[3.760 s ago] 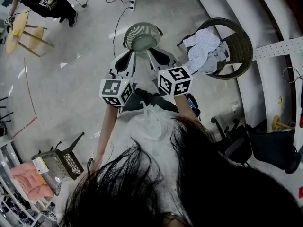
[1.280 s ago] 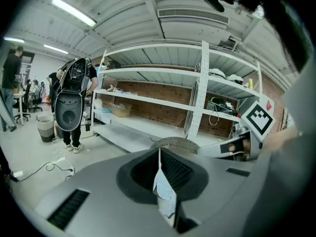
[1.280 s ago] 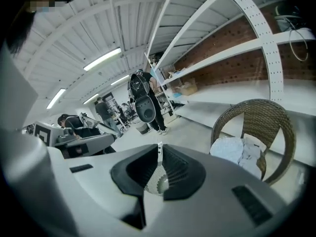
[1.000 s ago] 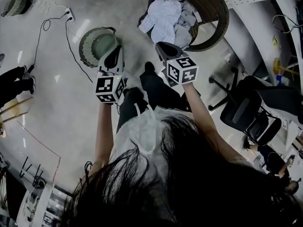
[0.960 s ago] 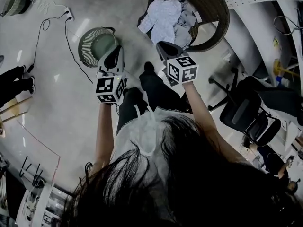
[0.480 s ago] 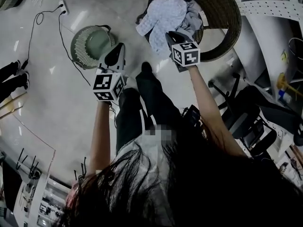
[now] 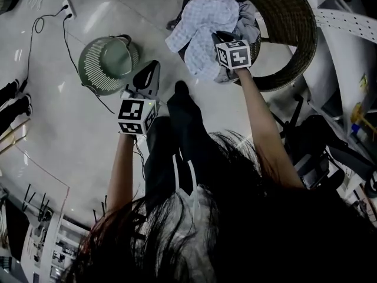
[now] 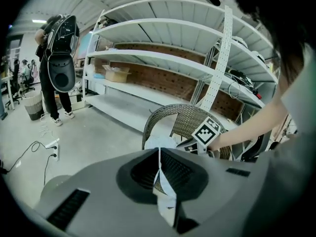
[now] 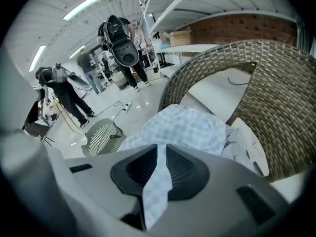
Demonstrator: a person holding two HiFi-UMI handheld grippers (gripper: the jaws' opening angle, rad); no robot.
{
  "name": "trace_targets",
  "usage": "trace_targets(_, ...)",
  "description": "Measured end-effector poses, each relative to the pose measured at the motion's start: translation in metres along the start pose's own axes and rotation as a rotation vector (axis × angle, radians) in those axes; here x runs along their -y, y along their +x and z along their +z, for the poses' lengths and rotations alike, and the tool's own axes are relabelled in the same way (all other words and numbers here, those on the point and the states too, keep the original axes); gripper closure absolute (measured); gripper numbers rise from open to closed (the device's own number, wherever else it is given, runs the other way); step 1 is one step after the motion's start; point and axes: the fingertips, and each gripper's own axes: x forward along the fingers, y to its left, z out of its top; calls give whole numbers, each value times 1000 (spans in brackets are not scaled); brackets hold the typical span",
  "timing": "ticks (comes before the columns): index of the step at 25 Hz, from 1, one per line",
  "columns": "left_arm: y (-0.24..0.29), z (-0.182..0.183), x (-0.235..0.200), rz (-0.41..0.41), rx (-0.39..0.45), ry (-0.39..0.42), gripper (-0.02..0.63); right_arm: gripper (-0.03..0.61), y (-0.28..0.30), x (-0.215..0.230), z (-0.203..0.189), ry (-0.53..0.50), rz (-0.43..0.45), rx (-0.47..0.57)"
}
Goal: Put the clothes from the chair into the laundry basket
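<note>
Head view, glossy floor [image 7: 59, 117], wicker chair [image 7: 294, 34], shelving [image 7: 347, 21]

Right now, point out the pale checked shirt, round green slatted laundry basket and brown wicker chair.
Pale checked shirt [image 7: 199, 17]: head view, crumpled middle.
Green slatted laundry basket [image 7: 92, 69]: head view, slatted side wall.
Brown wicker chair [image 7: 294, 21]: head view, woven back.

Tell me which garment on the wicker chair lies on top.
The pale blue checked shirt: it covers the rest and hangs over the front edge; the plain grey garment pokes out behind.
</note>
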Motion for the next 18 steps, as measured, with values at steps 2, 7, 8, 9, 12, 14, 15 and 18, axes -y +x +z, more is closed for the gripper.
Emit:
trace_targets(2, 9, -10, -2, -12, -28, 0, 591, 531, 15, 6, 0, 6, 6, -16)
trace_targets(7, 26, -32, -14, -13, -99, 3, 591, 315, 47, 11, -5, -114, 28, -90)
trace_targets(8, 28, -32, -17, -11, -101, -1, 591, 300, 54, 12, -8, -179, 21, -116)
trace_targets(9, 29, -34, -19, -10, -104, -9, 591, 292, 60, 13, -12, -250, 16, -148)
trace_targets(12, 30, -39, -27, -1, -109, -27, 591, 275, 83, 13, -30, -446, 14, -252)
trace_targets(14, 30, -45, -32, 7, -121, -33, 591, 273, 96, 16, -39, -507, 8, -305)
trace_targets(15, 29, -48, -34, 10, -127, -35, 591, 274, 102, 19, -42, -509, -1, -321)
trace_targets(18, 26, -60, -38, 18, -148, -43, 591, 275, 114, 23, -46, -452, -29, -346)
